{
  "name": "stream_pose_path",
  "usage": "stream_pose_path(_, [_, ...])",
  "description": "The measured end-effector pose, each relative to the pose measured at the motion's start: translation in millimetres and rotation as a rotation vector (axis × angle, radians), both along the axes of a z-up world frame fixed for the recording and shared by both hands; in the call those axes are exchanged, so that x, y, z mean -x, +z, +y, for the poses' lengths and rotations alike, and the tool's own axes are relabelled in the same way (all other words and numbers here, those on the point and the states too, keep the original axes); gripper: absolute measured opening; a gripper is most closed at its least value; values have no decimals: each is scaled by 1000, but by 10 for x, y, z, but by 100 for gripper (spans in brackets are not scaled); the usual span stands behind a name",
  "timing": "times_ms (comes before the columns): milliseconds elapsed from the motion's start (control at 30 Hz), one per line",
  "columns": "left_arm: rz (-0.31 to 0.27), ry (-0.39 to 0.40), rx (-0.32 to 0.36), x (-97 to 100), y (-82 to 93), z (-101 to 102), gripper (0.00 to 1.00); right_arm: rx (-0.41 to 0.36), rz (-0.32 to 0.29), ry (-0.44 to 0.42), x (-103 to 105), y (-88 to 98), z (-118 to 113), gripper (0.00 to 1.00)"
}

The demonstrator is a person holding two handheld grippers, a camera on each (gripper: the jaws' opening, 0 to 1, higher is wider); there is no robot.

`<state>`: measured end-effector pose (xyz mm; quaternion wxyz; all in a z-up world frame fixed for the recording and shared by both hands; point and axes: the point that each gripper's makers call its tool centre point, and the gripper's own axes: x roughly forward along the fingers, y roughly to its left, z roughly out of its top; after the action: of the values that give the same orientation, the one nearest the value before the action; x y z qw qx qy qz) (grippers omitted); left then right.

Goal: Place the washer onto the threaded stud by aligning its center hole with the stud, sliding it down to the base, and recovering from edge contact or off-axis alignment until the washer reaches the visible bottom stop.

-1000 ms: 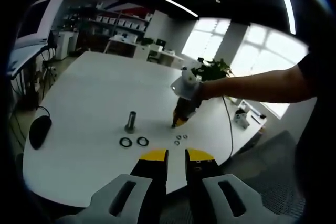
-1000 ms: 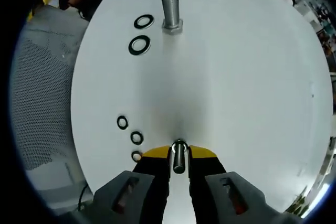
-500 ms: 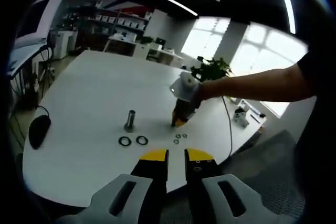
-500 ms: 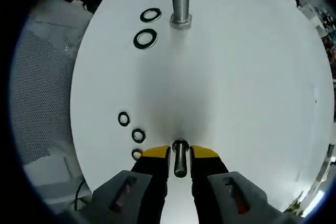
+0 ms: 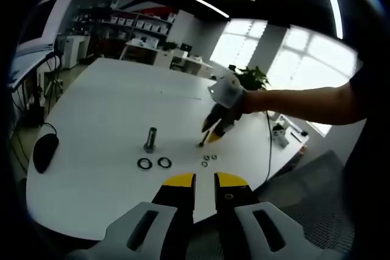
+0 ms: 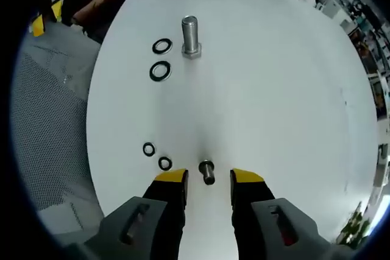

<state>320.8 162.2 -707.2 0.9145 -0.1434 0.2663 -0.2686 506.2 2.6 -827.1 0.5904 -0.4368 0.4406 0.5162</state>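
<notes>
my right claw [image 6: 209,178] has yellow tips on black jaws with grey housings. the worktop [image 6: 274,89] is plain white. the big stud [image 6: 191,36] and the small stud [image 6: 208,172] between my jaws are bare silver metal. the washers [image 6: 161,70] near the worktop's edge are black rings. my left claw [image 5: 204,181] wears the same yellow, black and grey.

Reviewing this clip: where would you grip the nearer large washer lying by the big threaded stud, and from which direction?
The large washer lies flat on the table, so probably come straight down and pinch across its outer rim. Its rim looks clear of the other large washer and the big stud. The right gripper is open.
</notes>
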Motion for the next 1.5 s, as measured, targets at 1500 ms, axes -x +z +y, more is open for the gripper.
stream_pose_path(1500, [-10, 0, 5, -1, 16, 2, 10, -21, 106, -150, 586, -363, -307, 28])
